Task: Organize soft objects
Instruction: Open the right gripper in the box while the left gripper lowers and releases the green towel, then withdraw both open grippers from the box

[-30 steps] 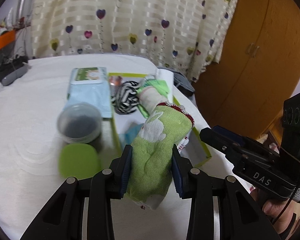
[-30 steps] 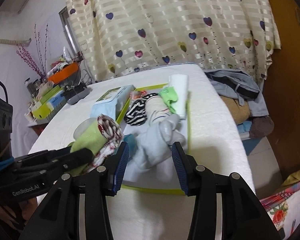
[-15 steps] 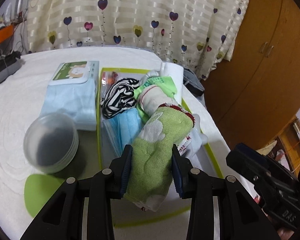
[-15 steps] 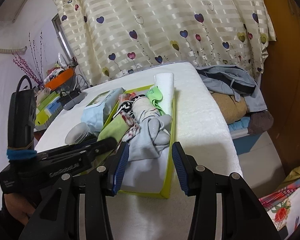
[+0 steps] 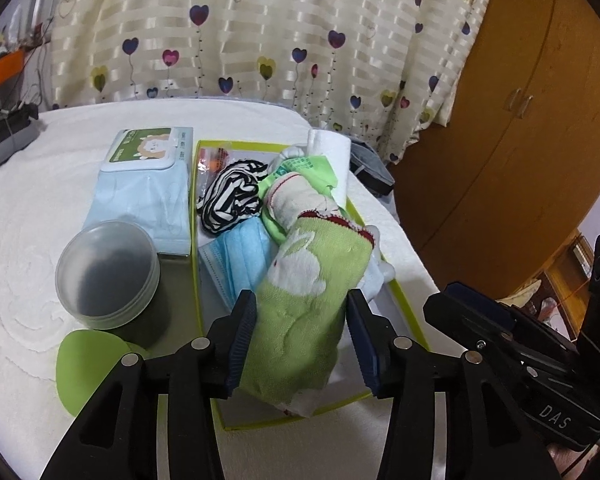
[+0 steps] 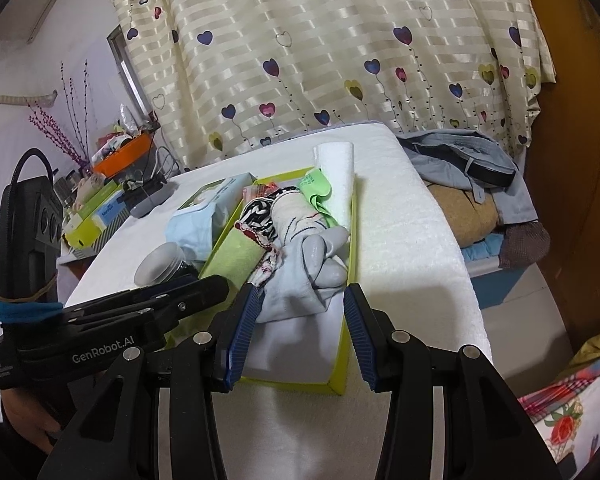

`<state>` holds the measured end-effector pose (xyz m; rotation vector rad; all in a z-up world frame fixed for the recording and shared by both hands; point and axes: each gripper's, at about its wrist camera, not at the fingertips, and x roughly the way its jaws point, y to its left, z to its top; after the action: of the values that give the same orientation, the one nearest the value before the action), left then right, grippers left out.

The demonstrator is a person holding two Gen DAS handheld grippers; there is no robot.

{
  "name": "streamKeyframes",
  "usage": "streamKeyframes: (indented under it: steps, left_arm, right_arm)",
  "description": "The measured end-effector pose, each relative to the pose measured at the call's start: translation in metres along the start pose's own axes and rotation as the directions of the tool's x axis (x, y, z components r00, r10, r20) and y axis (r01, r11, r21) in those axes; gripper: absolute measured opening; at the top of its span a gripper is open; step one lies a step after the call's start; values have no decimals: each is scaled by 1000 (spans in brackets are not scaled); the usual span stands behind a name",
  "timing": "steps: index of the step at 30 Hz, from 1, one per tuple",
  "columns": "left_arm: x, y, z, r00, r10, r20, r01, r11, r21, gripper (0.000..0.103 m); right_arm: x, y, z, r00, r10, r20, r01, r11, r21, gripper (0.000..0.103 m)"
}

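Room: a cream curtain (image 5: 260,40) printed with hearts is hung behind a bed, and a wooden wardrobe (image 5: 520,140) is seen at the right in the left wrist view.
Surface: the bed is covered by a white textured blanket (image 5: 32,208), on which everything is laid.
Tray: a shallow tray with a lime-green rim (image 5: 404,304) is set on the blanket and filled with soft items.
Wipes pack: a pale blue pack of wipes (image 5: 144,192) is placed just beside the tray's left edge.
Jar: a round frosted jar (image 5: 108,268) is stood near the wipes pack, with a green lid (image 5: 88,372) lying beside it.
Green roll: a rolled green cloth with a white rabbit (image 5: 304,312) is lodged between the pads of the left gripper, its far end resting on the tray's contents.
Other soft items: a blue face mask (image 5: 240,260), a black-and-white striped cloth (image 5: 230,196) and a grey glove (image 6: 320,256) are gathered inside the tray.
Left gripper (image 5: 302,344): its jaws have just been opening; the roll is still touched by the left pad, while a slight gap is seen at the right pad.
Right gripper (image 6: 298,336): held wide open over the tray's near end, with nothing gripped.
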<state>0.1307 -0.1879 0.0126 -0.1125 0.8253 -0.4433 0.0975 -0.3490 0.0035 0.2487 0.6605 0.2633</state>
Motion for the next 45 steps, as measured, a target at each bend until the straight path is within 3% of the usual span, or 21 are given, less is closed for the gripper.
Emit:
streamKeyframes:
  steps: [11, 24, 45]
  left_arm:
    - [-21, -2, -3, 999, -16, 35, 15, 1000, 19, 47]
    - [-71, 7, -24, 994, 18, 109, -24, 998, 52, 47]
    - [-120, 46, -56, 971, 162, 179, -167, 986, 18, 47]
  right_arm:
    - [-8, 5, -5, 1000, -4, 2, 4, 1000, -9, 46]
    - [-22, 48, -9, 1000, -18, 8, 19, 996, -85, 46]
    - [-33, 119, -34, 1000, -24, 7, 25, 979, -202, 51]
